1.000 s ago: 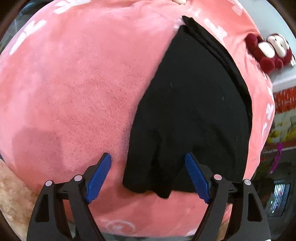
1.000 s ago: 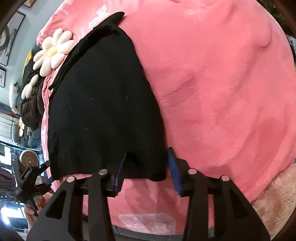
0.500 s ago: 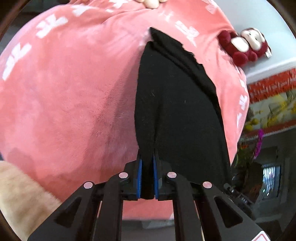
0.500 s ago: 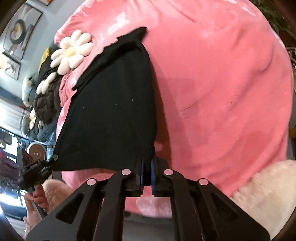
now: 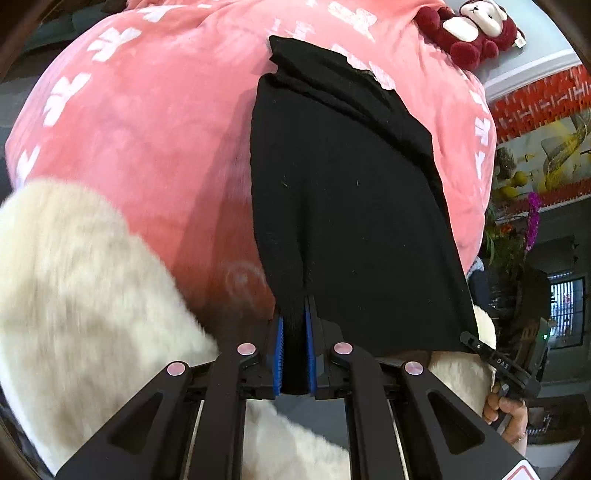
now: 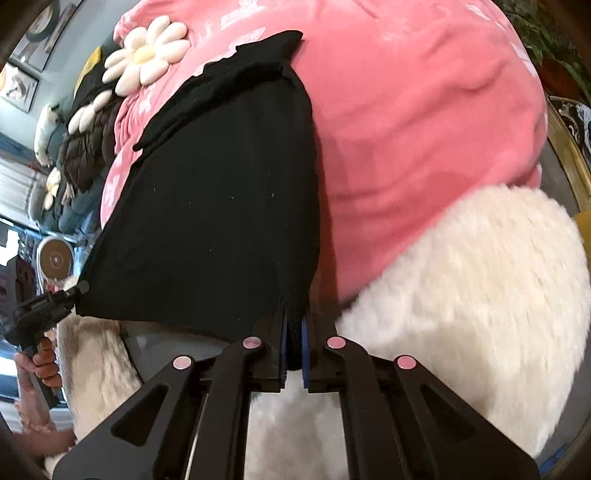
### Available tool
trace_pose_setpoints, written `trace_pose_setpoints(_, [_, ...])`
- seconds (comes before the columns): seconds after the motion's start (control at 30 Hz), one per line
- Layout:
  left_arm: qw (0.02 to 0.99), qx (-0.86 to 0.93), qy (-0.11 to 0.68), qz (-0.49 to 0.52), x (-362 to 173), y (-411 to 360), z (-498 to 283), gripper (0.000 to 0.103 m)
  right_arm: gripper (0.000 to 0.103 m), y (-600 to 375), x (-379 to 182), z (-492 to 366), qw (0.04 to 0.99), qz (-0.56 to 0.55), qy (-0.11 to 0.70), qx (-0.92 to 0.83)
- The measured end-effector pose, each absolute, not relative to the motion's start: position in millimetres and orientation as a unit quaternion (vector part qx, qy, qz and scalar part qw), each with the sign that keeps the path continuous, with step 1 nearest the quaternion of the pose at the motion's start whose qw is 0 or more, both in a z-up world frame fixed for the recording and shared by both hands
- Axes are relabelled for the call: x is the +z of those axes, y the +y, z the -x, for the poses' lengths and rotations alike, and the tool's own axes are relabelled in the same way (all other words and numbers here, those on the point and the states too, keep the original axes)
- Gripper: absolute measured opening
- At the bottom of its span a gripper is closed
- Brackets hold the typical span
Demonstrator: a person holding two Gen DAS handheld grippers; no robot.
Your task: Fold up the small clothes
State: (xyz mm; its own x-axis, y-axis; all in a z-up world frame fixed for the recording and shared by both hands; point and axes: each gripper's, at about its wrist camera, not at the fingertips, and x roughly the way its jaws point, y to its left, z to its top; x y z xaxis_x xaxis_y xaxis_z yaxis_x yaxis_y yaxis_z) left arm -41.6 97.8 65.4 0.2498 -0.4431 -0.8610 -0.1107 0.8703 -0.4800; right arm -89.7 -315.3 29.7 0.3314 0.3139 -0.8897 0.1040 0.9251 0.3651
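Note:
A small black garment (image 5: 351,206) stretches from the pink blanket (image 5: 147,129) toward the cameras, its near edge lifted off the surface. My left gripper (image 5: 294,354) is shut on the garment's near left corner, black cloth pinched between the blue pads. In the right wrist view the same black garment (image 6: 221,206) hangs from my right gripper (image 6: 294,354), which is shut on the near right corner. Each view shows the other gripper at the far corner: the right gripper (image 5: 498,362) and the left gripper (image 6: 44,306), each in a hand.
The pink blanket (image 6: 424,129) covers the bed. A white fluffy rug (image 5: 74,295) lies below the bed's edge, also white rug (image 6: 461,295). A red plush toy (image 5: 476,29) sits at the back right; daisy-shaped cushions (image 6: 147,55) lie at the back left.
Both grippers closed on the garment's near corners, then rose and pulled back toward the bed's edge, lifting the near edge. The white rug has come into view.

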Motion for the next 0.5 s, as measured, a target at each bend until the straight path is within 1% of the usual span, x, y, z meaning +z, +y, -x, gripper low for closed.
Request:
trace_pose_setpoints(0.13, [0.758, -0.115, 0.598, 0.233, 79.4, 96.5, 50.1, 0.007, 0.004, -315.3, 47.3, 98.9, 0.806, -0.188, 0.555, 0.080])
trace_pose_setpoints(0.27, [0.775, -0.123, 0.569, 0.247, 105.6, 107.5, 37.2, 0.007, 0.004, -325.3, 87.0, 86.1, 0.841, -0.194, 0.497, 0.094])
trace_pose_setpoints(0.37, [0.803, -0.136, 0.530, 0.234, 137.1, 108.2, 1.6, 0.007, 0.004, -324.0, 124.7, 44.1, 0.869, -0.187, 0.446, 0.107])
trace_pose_setpoints(0.5, [0.847, -0.131, 0.481, 0.186, 172.9, 95.1, -66.1, 0.008, 0.004, -318.8, 156.4, -50.3, 0.897, -0.170, 0.397, 0.098])
